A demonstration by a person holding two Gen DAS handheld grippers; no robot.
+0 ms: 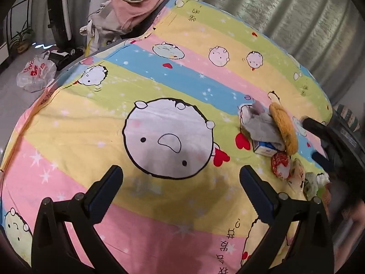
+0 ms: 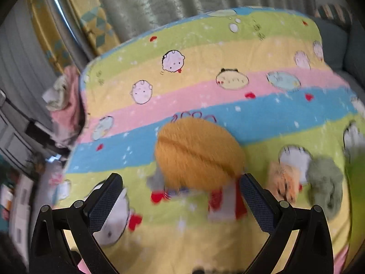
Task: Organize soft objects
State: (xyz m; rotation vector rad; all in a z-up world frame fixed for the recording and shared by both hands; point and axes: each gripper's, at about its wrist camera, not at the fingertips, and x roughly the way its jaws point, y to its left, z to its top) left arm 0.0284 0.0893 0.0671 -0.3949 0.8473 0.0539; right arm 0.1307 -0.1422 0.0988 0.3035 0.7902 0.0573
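Observation:
A pile of soft things lies on the striped cartoon blanket point(image 1: 95, 123): a yellow plush pad point(image 1: 284, 127), a grey cloth point(image 1: 262, 125) over a small blue-white box point(image 1: 265, 148), a red-white plush point(image 1: 280, 163) and a grey-green plush point(image 1: 312, 183). My left gripper point(image 1: 181, 178) is open and empty over the blanket, left of the pile. My right gripper point(image 2: 181, 186) is open, just short of the yellow pad point(image 2: 198, 154). An orange plush point(image 2: 284, 179) and the grey-green plush point(image 2: 325, 181) lie to its right. The right gripper's body shows in the left wrist view point(image 1: 330, 141).
Heaped pink and grey clothes point(image 1: 134, 6) sit at the bed's far left corner. A plastic bag point(image 1: 36, 73) and a black appliance point(image 1: 60, 18) stand on the floor to the left. A ribbed grey curtain point(image 1: 285, 11) runs behind the bed.

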